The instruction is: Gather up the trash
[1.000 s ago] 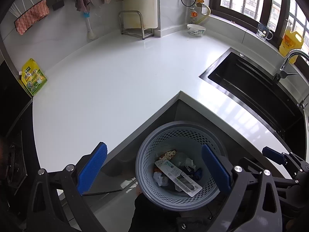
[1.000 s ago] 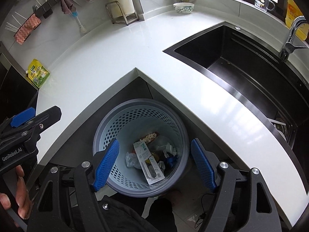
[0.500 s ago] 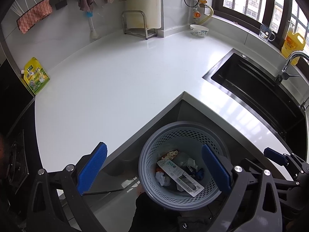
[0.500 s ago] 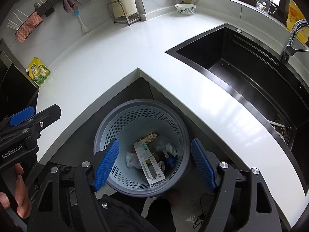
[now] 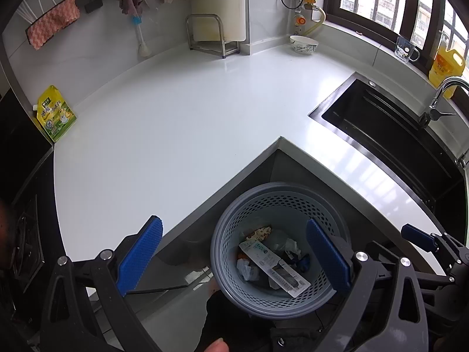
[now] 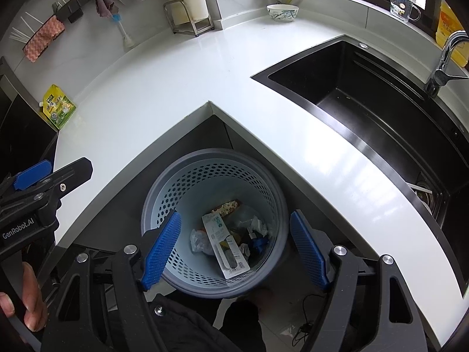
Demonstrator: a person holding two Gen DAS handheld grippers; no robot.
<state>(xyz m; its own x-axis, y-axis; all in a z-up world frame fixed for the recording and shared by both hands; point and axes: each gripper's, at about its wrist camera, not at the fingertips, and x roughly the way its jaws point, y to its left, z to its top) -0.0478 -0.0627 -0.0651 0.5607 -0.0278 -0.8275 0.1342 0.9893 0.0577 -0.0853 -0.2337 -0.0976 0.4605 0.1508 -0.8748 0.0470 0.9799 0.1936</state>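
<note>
1. Two grippers in view, both angled down over the inner corner of the countertop point(image 5: 181, 135).
2. Left gripper point(image 5: 234, 255): jaws spread wide, blue pads well apart, nothing between them. Left pad over the counter edge, right pad over the bin rim.
3. Right gripper point(image 6: 234, 248): jaws likewise wide apart, released, gripping nothing. Pads flank the bin in the right wrist view, without contact.
4. Grey perforated bin point(image 6: 263, 182) on the floor, tucked into the counter's inner corner, upright, near side closest to the person's dark clothing.
5. Trash inside bin: flat white packet point(image 6: 224, 242) lying diagonally on top; crumpled white wrapper point(image 6: 197, 238) left of it; patterned snack wrapper point(image 6: 228, 206) at far side; blue scrap point(image 6: 259, 242) right of the packet. Smaller pieces underneath, not identifiable.
6. Black sink point(image 6: 381, 111) set in the counter, right; tap point(image 6: 445, 58) at its far right edge.
7. Yellow-green pouch point(image 5: 54, 114) at far left counter edge, leaning against the wall.
8. White bowl point(image 5: 303, 44) on far counter; metal rack point(image 5: 208, 36) left of it; brush point(image 5: 140, 36) upright against the wall.
9. Bare fingers point(image 6: 27, 302) at lower left of the right wrist view, beside the left gripper's body.
</note>
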